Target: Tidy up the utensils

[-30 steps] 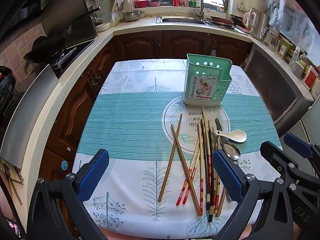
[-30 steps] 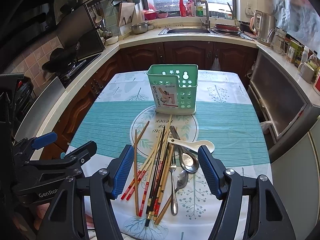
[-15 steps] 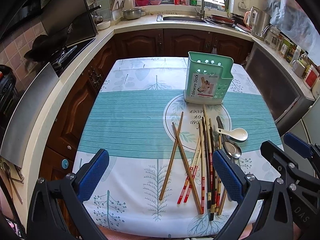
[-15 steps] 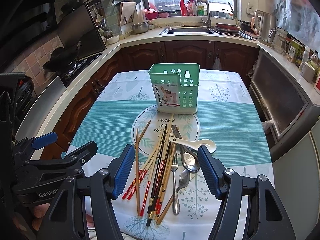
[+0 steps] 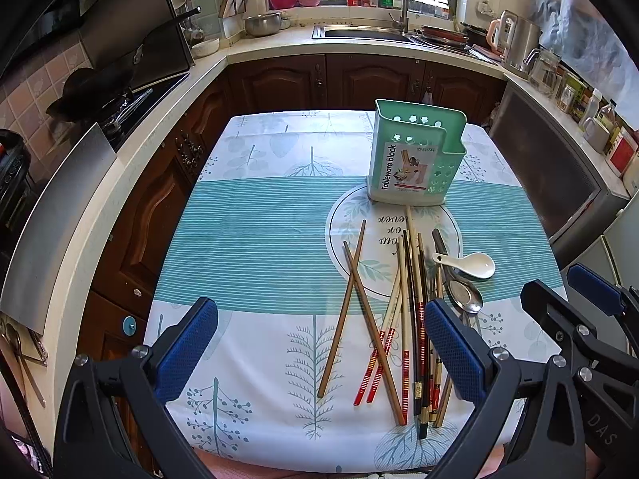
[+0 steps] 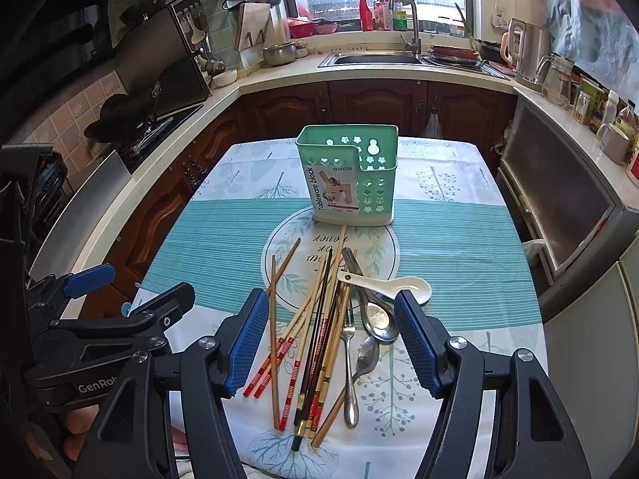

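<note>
Both tongs, left (image 5: 319, 343) and right (image 6: 331, 343), gaping empty above scattered chopsticks (image 6: 315, 339), green tableware holder (image 6: 351, 175) at twelve o'clock on tabletop (image 6: 459, 219)

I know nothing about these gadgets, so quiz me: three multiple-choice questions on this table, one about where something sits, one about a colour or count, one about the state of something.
1. Where does the green holder stand?
A. On the table beyond the utensil pile
B. In the sink
C. On the stove

2. What colour is the ceramic spoon?
A. Red
B. White
C. Black

3. How does the right gripper stand?
A. Shut on a fork
B. Shut on the holder
C. Open, holding nothing

Answers:
1. A: the holder stands upright on the tablecloth, past the far ends of the chopsticks.
2. B: the spoon is white, lying across the handle of a metal spoon.
3. C: its blue fingers are spread wide above the pile, with nothing between them; the fork lies on the cloth.
</note>
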`<state>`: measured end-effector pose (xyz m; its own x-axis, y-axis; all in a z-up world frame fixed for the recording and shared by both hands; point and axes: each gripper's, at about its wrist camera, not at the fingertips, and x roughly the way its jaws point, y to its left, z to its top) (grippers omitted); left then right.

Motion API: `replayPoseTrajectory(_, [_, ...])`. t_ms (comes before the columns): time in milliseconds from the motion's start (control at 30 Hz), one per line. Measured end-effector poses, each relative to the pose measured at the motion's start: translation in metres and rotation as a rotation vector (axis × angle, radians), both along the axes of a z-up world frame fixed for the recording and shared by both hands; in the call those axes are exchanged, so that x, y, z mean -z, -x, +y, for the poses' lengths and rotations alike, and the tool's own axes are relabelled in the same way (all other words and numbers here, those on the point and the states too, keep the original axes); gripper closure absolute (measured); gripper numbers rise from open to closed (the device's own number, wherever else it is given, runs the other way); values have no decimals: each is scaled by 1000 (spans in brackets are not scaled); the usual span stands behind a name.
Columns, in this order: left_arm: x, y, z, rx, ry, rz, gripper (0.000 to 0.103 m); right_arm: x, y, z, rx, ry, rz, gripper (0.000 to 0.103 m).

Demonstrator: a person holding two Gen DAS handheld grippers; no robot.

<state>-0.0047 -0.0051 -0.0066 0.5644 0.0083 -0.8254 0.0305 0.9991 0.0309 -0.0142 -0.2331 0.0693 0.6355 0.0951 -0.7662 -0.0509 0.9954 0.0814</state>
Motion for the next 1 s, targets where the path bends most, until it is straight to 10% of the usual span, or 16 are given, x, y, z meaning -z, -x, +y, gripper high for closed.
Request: replayPoseTrajectory(1000, [5,-99,31,61,227,134,6,-1,-96,-50,28,16,35,45])
